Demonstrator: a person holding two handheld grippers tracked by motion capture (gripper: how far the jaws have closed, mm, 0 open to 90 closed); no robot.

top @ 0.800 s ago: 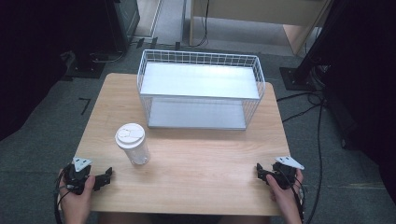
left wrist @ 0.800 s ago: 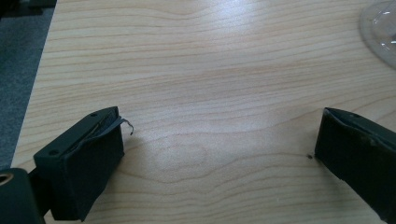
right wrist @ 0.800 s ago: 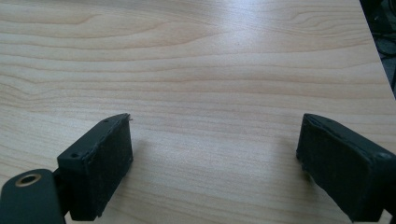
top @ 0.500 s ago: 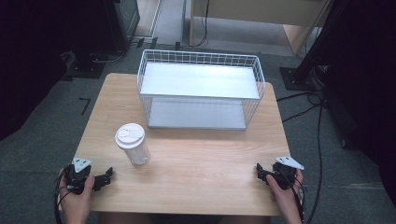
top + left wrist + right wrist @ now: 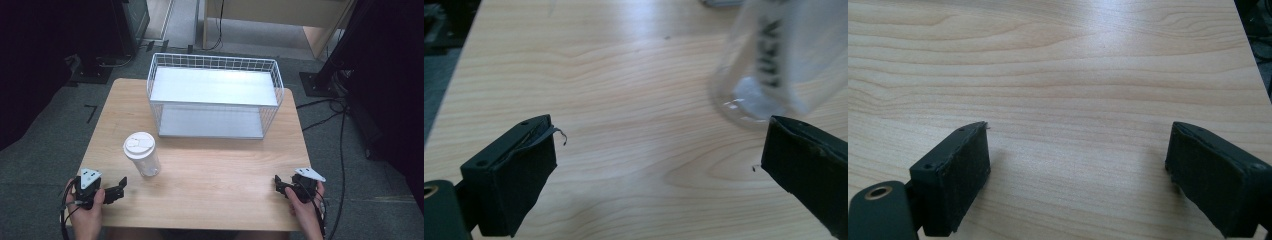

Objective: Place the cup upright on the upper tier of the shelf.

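A clear plastic cup (image 5: 142, 156) with a white lid stands upright on the left half of the wooden table (image 5: 210, 175). My left gripper (image 5: 120, 187) rests near the front left corner, open, its jaws pointing right toward the cup. In the left gripper view the cup (image 5: 774, 65) shows blurred at upper right, just beyond the open left gripper (image 5: 659, 165). At the front right edge, my right gripper (image 5: 278, 184) sits open and holds nothing. The right gripper view has the right gripper (image 5: 1078, 170) spread wide over bare wood.
A white wire basket (image 5: 215, 95) with two shelves stands at the back middle of the table, its open side toward me. Cables (image 5: 340, 125) trail on the floor to the right. The table's right edge (image 5: 1248, 55) lies near the right gripper.
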